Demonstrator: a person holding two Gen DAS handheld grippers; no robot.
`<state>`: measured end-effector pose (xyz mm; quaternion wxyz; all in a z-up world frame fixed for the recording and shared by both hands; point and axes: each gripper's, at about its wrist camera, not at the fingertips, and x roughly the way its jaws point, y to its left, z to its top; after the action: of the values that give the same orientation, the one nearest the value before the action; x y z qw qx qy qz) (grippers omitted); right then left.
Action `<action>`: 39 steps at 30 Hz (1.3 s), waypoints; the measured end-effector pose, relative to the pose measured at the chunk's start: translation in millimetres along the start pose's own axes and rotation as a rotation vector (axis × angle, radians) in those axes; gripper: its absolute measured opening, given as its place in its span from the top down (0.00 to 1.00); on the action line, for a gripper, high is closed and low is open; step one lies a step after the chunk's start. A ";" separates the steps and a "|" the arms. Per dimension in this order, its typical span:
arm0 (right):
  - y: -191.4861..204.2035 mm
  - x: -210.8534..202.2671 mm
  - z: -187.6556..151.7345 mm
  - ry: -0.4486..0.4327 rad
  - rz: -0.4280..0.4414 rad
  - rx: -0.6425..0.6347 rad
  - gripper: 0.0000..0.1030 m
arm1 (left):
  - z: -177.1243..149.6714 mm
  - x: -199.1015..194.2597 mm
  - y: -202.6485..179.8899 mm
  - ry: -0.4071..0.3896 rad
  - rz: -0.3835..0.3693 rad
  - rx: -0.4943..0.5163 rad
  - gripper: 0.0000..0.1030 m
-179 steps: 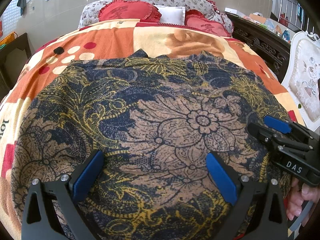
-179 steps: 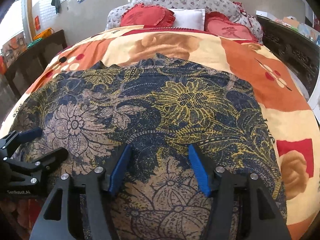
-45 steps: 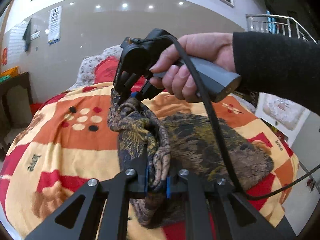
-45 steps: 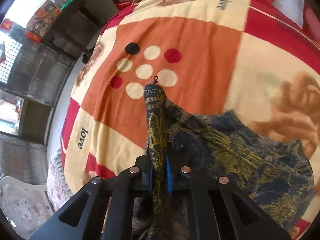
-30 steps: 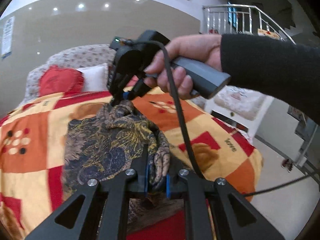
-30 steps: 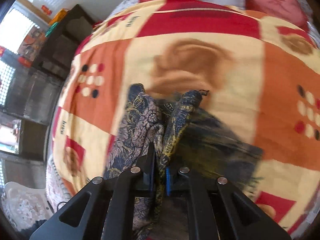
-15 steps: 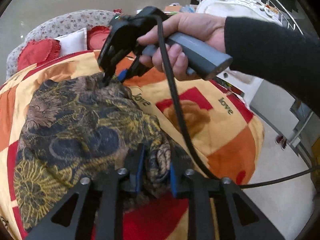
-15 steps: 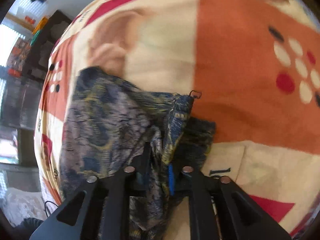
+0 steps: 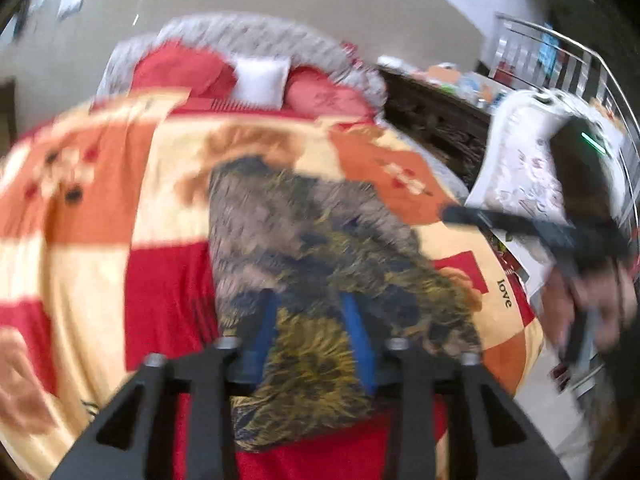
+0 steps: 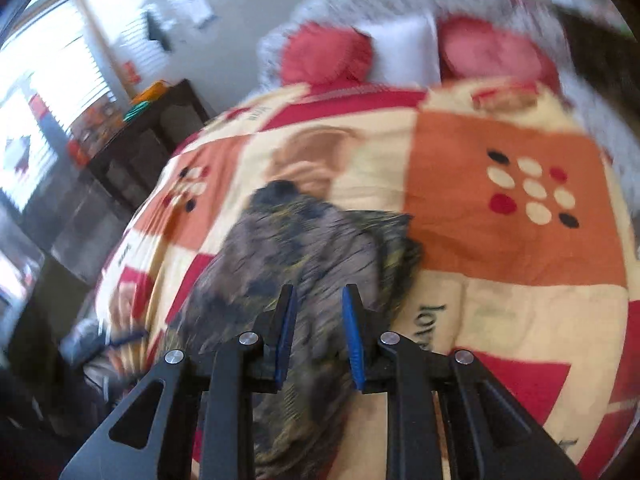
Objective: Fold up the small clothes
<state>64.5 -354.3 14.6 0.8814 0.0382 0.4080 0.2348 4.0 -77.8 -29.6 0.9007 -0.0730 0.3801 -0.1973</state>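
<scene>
Navy-and-gold floral cloth point(image 9: 320, 256) folded on orange patchwork bedspread point(image 9: 92, 216), long axis toward frame top. Left hand-held gripper point(image 9: 316, 332) nearer, narrowly parted, cloth released; right hand-held gripper point(image 10: 318, 336) likewise, jaws just opened.

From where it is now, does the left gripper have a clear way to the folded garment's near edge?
Probably yes: the left gripper is open right over the garment, with nothing between, and the right gripper is off to the side.

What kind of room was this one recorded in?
Most likely a bedroom at home. A bed with a patchwork blanket fills the view, red cushions and a white pillow rest against its headboard, and a dark wooden cabinet stands beside it.
</scene>
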 end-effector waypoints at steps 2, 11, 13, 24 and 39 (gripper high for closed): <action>28.7 2.0 -30.1 -0.014 -0.030 -0.013 0.68 | -15.7 16.1 8.3 0.051 0.010 -0.027 0.85; 21.5 25.9 -129.3 -0.065 -0.111 0.165 0.66 | -44.5 18.8 24.0 0.046 -0.075 0.040 0.88; 12.2 24.3 -129.8 -0.070 -0.075 0.248 0.66 | -42.5 9.2 29.2 0.046 -0.094 0.024 0.88; 12.9 13.2 -19.9 -0.142 -0.290 0.378 0.66 | 93.9 29.8 37.1 -0.146 -0.043 -0.117 0.55; -49.4 136.3 18.3 -0.044 -0.288 0.436 0.67 | 105.0 159.6 54.8 0.024 0.140 -0.246 0.50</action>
<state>172.8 -335.1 -81.6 0.8854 0.1740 0.4309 0.0126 196.4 -95.3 -76.2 0.8919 -0.1540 0.4163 -0.0866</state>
